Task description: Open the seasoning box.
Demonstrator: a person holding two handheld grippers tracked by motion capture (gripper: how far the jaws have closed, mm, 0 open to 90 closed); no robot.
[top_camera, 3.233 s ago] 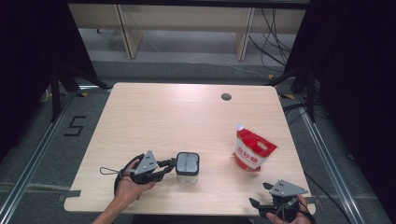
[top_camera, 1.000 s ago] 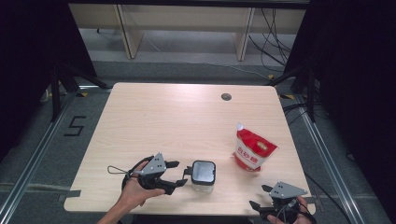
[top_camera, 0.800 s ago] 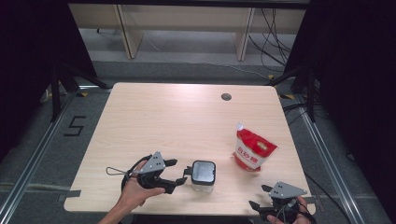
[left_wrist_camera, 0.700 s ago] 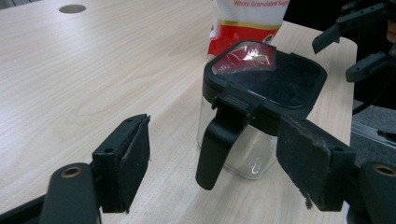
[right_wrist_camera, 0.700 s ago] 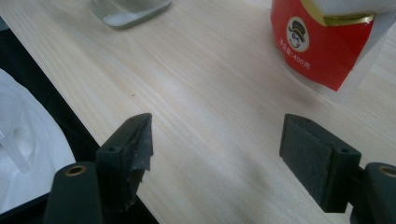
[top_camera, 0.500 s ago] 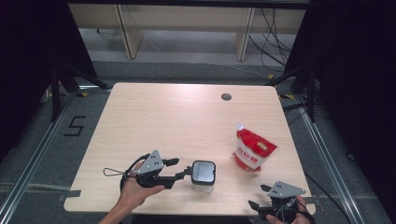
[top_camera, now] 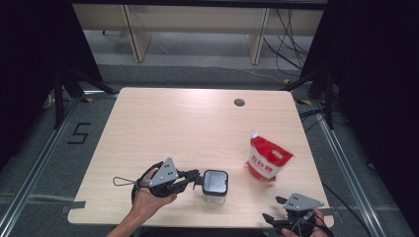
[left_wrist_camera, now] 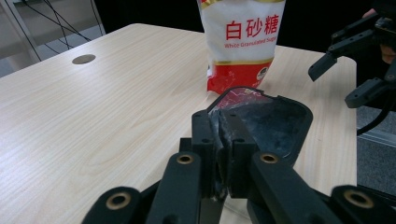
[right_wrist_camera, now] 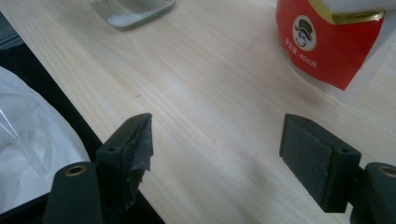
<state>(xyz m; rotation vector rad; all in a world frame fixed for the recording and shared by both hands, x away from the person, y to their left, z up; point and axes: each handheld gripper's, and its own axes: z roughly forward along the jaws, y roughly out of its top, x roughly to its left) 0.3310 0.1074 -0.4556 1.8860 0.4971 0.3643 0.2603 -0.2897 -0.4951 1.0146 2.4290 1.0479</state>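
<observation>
Table [top_camera: 148,118] mostly bare across far and left parts; work crowds the near edge. Jar [top_camera: 215,186], clear with a black lid, stands close to that edge, sugar pouch [top_camera: 267,158] upright well to its right. Left gripper [top_camera: 197,178] lies level, hand [top_camera: 148,197] under it, jaws just closed and now pinched on the lid's thin rim. Right gripper [top_camera: 274,210] hovers at the near right corner, jaws spread wide with nothing between them, pointing toward the pouch

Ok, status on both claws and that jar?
Left claw just closed on the black lid of the clear jar. Right claw open, idle at table edge. Sugar pouch stands apart.
</observation>
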